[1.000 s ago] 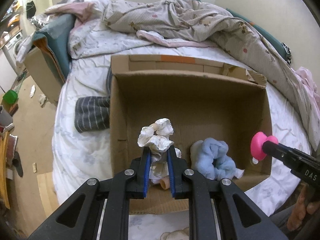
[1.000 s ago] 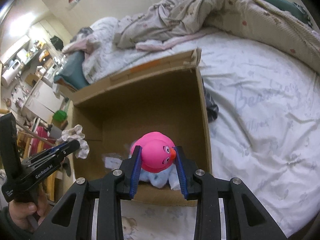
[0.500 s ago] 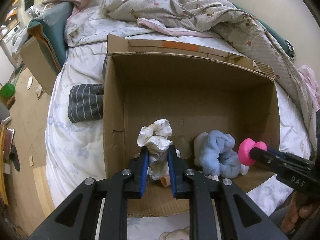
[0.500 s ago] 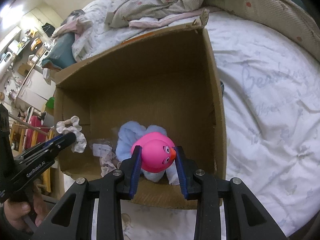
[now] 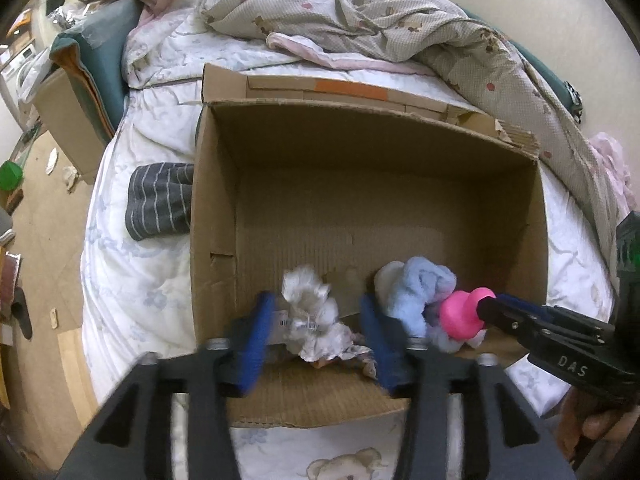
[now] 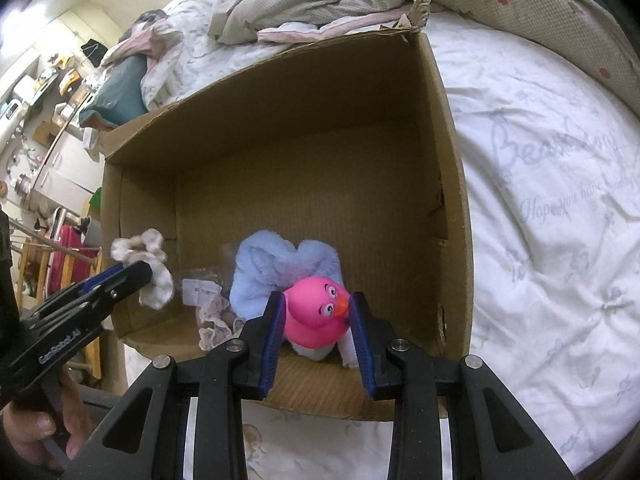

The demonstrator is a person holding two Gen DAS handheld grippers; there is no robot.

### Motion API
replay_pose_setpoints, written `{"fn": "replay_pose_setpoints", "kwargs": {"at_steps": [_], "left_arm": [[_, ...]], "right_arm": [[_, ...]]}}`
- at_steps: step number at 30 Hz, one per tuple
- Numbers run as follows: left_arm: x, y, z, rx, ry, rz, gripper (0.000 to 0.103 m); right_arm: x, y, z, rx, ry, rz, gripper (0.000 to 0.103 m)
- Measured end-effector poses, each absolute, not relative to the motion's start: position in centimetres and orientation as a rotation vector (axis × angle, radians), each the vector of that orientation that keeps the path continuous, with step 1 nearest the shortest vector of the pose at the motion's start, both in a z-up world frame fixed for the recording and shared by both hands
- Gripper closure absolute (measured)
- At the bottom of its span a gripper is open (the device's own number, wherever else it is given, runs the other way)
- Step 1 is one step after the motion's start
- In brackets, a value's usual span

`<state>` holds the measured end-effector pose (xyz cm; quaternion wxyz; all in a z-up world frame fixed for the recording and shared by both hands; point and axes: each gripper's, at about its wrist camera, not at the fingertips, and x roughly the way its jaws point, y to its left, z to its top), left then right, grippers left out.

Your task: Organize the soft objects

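Left wrist: cardboard box (image 5: pixel 212 208) holds blue plush (image 5: pixel 416 296).

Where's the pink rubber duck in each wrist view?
Left wrist: pink rubber duck at right, in the right gripper, beside the blue fluffy cloth.
Right wrist: lower centre, clamped between the blue pads.
Shared landmark: the open cardboard box.

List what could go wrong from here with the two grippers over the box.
1. The left gripper has just been opening; the white scrunchie looks loose between its jaws and may snag instead of dropping into the cardboard box.
2. The pink duck, clamped by the right gripper, may roll off the blue plush.
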<state>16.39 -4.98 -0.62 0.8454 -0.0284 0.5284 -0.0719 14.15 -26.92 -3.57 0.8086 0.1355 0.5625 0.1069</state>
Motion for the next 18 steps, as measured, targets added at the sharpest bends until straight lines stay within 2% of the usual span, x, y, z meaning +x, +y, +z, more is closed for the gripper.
{"fn": "replay_pose_setpoints", "kwargs": {"at_steps": [1, 7, 8, 9, 13, 15, 17, 18], "left_arm": [[16.3, -5.0, -0.3, -0.055, 1.099, -0.147, 0.045], [16.1, -4.5, 0.3, -0.060, 1.077, -0.125, 0.044], [16.0, -4.4, 0.5, -0.060, 1.071, -0.115, 0.044], [16.0, -4.2, 0.7, -0.061, 1.067, -0.107, 0.044], [15.7, -3.2, 1.4, -0.101, 1.051, -0.082, 0.044], [15.4, -2.8, 2.0, -0.106, 1.024, -0.050, 0.044], [14.9, -2.6, 2.9, -0.101, 0.989, -0.035, 0.044], [14.8, -2.5, 3.2, -0.102, 0.978, -0.033, 0.044]], "right_arm": [[14.2, -26.9, -3.5, 0.292, 1.199, 0.229, 0.068], [14.0, -27.2, -3.0, 0.298, 1.176, 0.237, 0.067], [14.0, -27.2, -2.9, 0.298, 1.172, 0.238, 0.059], [13.9, -27.2, -2.8, 0.298, 1.164, 0.239, 0.045], [13.7, -27.5, -1.6, 0.293, 1.113, 0.223, 0.040], [13.5, -27.7, -0.9, 0.300, 1.080, 0.204, 0.029], [13.3, -27.9, 0.1, 0.317, 1.035, 0.208, 0.025], [13.0, -28.0, 0.7, 0.321, 1.010, 0.206, 0.017]]}}
